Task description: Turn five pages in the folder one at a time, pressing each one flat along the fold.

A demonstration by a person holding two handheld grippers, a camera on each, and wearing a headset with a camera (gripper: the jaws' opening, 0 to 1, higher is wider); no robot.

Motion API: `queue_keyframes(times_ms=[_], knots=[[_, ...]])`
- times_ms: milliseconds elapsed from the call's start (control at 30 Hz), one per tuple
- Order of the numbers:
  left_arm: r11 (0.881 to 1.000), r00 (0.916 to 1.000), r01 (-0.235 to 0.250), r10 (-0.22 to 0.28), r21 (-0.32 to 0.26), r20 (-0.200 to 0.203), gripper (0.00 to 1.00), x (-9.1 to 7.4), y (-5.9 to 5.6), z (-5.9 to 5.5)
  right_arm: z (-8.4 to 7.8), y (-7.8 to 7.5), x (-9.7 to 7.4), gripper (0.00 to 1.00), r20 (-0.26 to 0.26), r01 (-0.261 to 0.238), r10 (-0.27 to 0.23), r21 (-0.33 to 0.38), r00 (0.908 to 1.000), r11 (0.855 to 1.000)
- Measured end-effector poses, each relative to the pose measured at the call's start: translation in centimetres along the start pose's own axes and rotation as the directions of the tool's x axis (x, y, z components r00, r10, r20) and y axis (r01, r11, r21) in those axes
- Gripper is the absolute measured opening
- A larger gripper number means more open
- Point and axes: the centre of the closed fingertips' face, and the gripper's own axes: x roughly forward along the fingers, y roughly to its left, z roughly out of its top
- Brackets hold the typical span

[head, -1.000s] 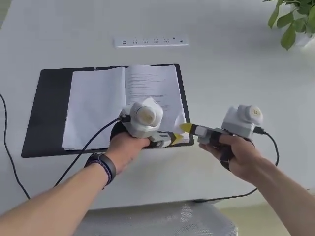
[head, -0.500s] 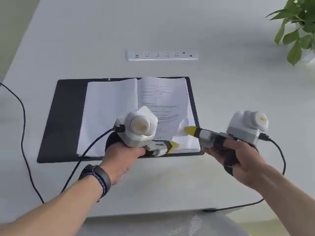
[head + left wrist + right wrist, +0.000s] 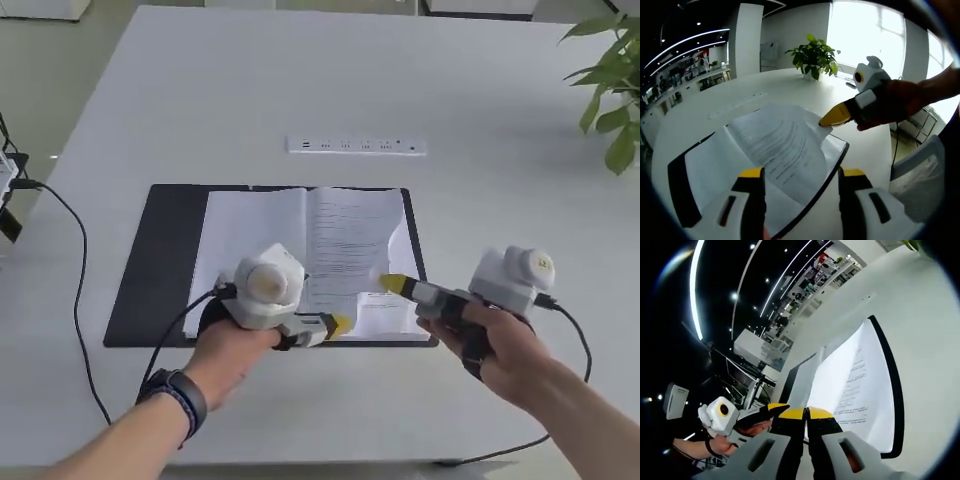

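Open black folder (image 3: 160,270) on a white worktop (image 3: 300,80). The right gripper (image 3: 392,285) pinches a lifted page (image 3: 350,250) (at its outer edge); the left gripper (image 3: 338,325), jaws wide, hovers over the folder's near edge.

No legible text anywhere. Printed lines on page (image 3: 350,245) in folder (image 3: 160,270): too small and blurred to read. Power strip (image 3: 357,146) beyond folder on tabletop (image 3: 300,80): markings unreadable.
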Motion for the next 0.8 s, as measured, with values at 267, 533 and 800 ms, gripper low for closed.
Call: queue_keyframes(times_ms=[267,533,800], knots=[[0.998,0.9981,-0.053,0.054,-0.019,0.030,0.60,-2.9,2.7,-0.1,0.0,2.8,2.1,0.00,-0.021,-0.053,0.052,-0.042,0.9984,0.998],[0.994,0.9933,-0.104,0.106,-0.041,0.045,0.60,-6.2,5.2,-1.0,-0.4,6.1,4.4,0.00,-0.052,-0.122,0.118,-0.078,0.9916,0.989],[0.986,0.9867,-0.156,0.159,-0.067,0.034,0.60,-9.5,7.0,-3.2,-1.6,8.7,6.9,0.00,-0.109,-0.178,0.166,-0.114,0.9801,0.977]])
